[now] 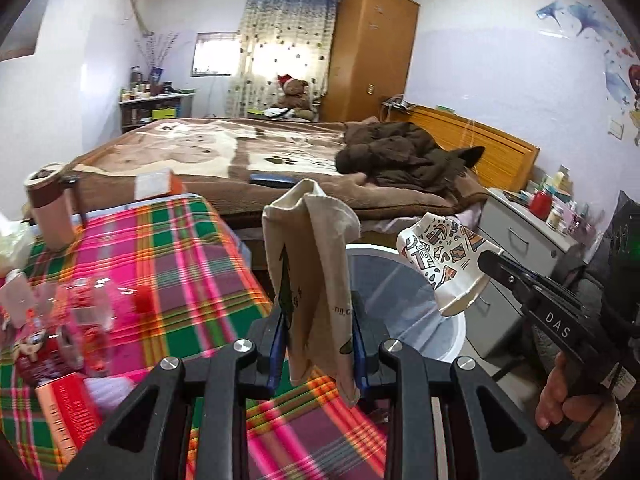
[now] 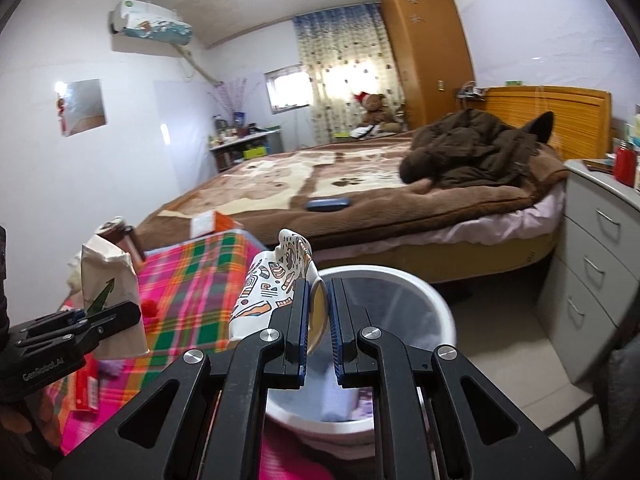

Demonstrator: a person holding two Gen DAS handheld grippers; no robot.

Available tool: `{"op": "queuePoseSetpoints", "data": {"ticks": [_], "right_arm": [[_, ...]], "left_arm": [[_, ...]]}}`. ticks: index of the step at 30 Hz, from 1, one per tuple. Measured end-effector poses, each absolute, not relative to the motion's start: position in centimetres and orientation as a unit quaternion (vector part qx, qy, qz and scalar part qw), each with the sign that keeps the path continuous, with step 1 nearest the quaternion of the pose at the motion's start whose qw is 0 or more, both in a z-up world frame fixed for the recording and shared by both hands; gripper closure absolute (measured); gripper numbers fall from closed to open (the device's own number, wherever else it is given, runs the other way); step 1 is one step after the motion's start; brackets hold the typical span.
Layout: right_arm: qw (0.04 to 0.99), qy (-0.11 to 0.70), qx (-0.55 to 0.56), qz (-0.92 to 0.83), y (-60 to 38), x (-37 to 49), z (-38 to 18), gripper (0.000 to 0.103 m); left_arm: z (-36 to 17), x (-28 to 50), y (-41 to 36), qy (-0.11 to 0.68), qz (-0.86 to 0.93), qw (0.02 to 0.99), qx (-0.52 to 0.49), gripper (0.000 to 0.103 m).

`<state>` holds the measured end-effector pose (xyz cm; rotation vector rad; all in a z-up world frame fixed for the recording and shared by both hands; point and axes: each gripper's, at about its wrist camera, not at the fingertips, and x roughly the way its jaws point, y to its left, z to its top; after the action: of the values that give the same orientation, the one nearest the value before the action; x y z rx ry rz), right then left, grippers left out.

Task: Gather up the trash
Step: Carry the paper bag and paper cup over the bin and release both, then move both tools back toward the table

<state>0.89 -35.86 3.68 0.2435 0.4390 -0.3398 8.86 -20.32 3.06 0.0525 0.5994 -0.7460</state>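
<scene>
Cream paper, a crumpled bag [image 1: 310,276], stood clamped between the narrow-set fingers of the left gripper [image 1: 318,344] at the lower centre of the left wrist view. Its hanging end was still over the edge of the plaid tablecloth [image 1: 176,264] rather than over the bin [image 1: 452,340]. In the right wrist view the right gripper [image 2: 319,316], at lower centre, pinched the rim of a crushed patterned paper cup [image 2: 276,280], which stuck out up and to the left above the near rim of the white bin.

The likeliest slip, as I judged it, was an early release. The bag hung short of the bin's mouth and could drop onto the cloth or the floor. The cup leaned toward the table side, so it might catch the rim and tumble outside.

The bin's base and its near wall were hidden behind the gripper bodies. What lay inside showed only as pale, purplish shapes. The clutter at the left of the tablecloth was smeared and hard to name.
</scene>
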Motion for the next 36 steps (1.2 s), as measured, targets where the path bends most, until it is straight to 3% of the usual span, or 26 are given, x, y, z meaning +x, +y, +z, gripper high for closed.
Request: {"op": "queuePoseSetpoints", "data": {"ticks": [21, 24, 26, 29, 31, 32, 36], "right_arm": [[0.929, 0.283, 0.103, -0.217, -40.1, 2.1, 0.7, 0.091], [0.925, 0.295, 0.1, -0.217, -40.1, 2.4, 0.5, 0.091], [0.923, 0.3, 0.097, -0.22, -40.1, 2.6, 0.3, 0.091], [0.923, 0.301, 0.101, -0.219, -40.1, 2.5, 0.3, 0.081], [0.924, 0.297, 0.104, -0.217, -39.9, 2.3, 0.5, 0.062], [0.925, 0.295, 0.104, -0.215, -39.8, 2.3, 0.6, 0.058], [0.928, 0.289, 0.106, -0.209, -39.2, 2.2, 1.1, 0.057]], "left_arm": [[0.1, 10.2, -28.4, 0.343, -0.387, 0.854, 0.06, 0.069], [0.1, 10.4, -28.4, 0.342, -0.377, 0.859, 0.057, 0.043], [0.1, 10.5, -28.2, 0.347, -0.379, 0.856, 0.047, 0.041], [0.2, 10.3, -27.8, 0.344, -0.371, 0.861, 0.052, 0.04], [0.4, 10.3, -27.3, 0.345, -0.372, 0.861, 0.046, 0.04], [0.5, 10.4, -27.1, 0.345, -0.373, 0.86, 0.044, 0.038], [1.0, 10.2, -25.9, 0.337, -0.368, 0.866, 0.037, 0.036]]}}
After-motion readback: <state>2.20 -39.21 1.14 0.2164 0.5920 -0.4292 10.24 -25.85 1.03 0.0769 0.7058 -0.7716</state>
